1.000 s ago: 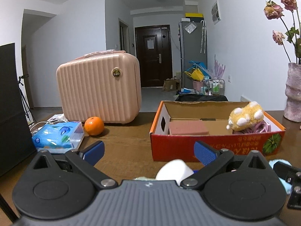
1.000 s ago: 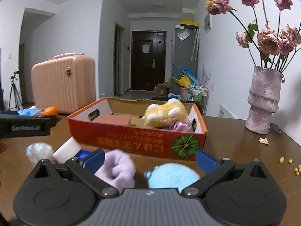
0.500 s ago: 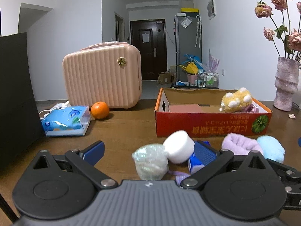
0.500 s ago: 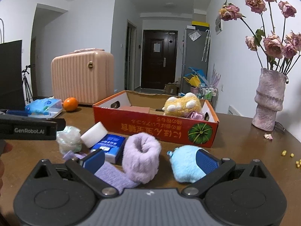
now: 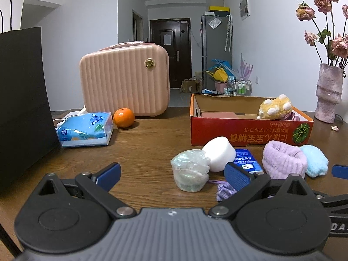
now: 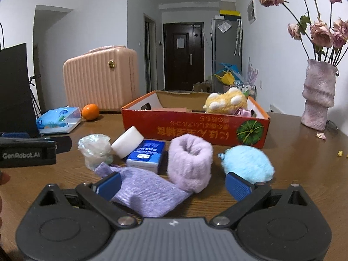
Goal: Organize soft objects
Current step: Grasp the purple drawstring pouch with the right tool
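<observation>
The worktop is dark wood with a soft sheen. Ahead of the right tongs, whose blue pads look ribbed and matt, lie a knitted lilac sock, a fluffy lilac cuff, a fuzzy blue plush and crinkled clear plastic. The red box is printed cardboard.

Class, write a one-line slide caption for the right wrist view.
Open right gripper over a purple sock, facing soft items before a red box.
</observation>
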`<state>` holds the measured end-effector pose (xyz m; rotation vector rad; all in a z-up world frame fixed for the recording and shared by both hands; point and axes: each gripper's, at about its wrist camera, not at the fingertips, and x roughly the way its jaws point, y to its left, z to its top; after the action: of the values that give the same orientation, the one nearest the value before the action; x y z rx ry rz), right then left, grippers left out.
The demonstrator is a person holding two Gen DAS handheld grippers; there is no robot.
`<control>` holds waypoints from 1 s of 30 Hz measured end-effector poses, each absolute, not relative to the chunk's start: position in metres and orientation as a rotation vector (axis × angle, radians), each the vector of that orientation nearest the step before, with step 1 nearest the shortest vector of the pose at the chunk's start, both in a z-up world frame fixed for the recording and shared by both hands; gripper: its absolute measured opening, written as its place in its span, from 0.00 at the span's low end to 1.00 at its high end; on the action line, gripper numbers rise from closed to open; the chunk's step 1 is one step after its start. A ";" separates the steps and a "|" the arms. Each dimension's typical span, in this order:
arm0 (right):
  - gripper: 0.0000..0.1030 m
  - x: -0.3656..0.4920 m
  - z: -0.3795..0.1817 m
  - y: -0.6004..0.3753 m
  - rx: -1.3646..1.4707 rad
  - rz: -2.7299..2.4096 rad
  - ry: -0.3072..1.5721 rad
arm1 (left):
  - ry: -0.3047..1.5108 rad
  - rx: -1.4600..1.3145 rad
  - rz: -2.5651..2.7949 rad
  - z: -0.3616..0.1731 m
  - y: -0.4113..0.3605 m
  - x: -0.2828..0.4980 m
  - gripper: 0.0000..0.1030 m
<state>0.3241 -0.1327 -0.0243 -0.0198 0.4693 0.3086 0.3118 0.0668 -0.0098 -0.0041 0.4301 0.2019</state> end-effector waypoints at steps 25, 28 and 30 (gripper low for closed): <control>0.84 0.363 -0.050 -0.084 -0.001 0.304 0.648 | 0.472 0.027 0.186 -0.018 0.116 0.308 1.00; 0.84 0.366 -0.053 -0.082 -0.002 0.310 0.662 | 0.481 0.021 0.180 -0.018 0.117 0.309 1.00; 0.84 0.368 -0.054 -0.082 -0.003 0.311 0.662 | 0.476 0.025 0.178 -0.018 0.116 0.307 1.00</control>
<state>0.3683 -0.0817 -0.0542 -0.0034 0.6618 0.3113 0.3072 0.1156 -0.0180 0.0251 0.4764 0.1780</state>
